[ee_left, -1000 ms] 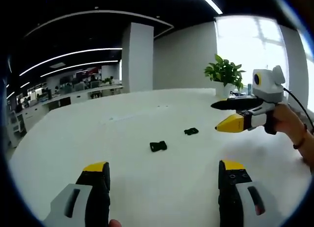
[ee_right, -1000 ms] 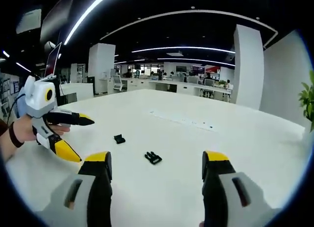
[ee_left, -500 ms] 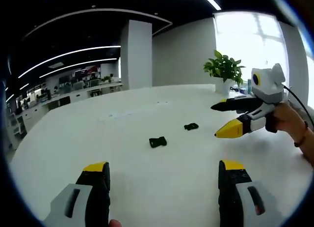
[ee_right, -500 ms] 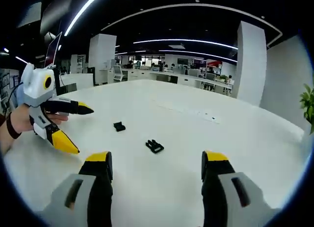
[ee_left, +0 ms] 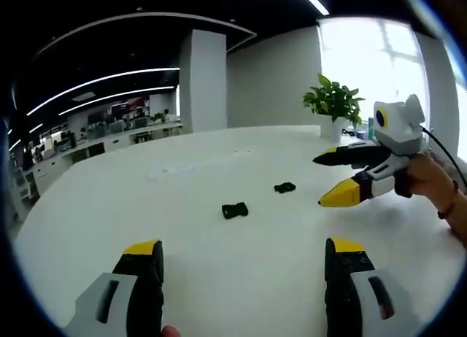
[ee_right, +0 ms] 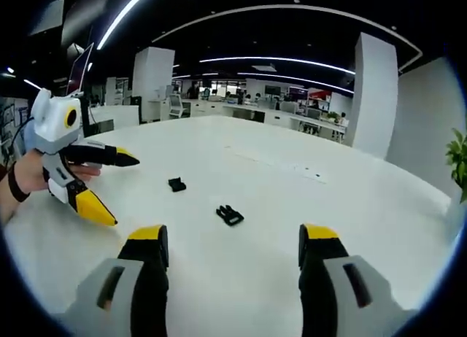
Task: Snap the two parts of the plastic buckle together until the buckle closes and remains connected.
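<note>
Two buckle halves lie apart on the white table (ee_left: pixel 219 279), ahead of both tongs: the nearer half (ee_left: pixel 234 210) ahead of my left gripper (ee_left: pixel 244 268), the farther half (ee_left: pixel 284 187) toward my right gripper (ee_right: pixel 232 257). Both spread wide, empty. I judge these small, light pieces may skid away or get pinched crooked, spoiling alignment.

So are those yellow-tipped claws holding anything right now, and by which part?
Nothing is held. Both the left gripper and the right gripper are open, and the two buckle halves lie apart on the table.
</note>
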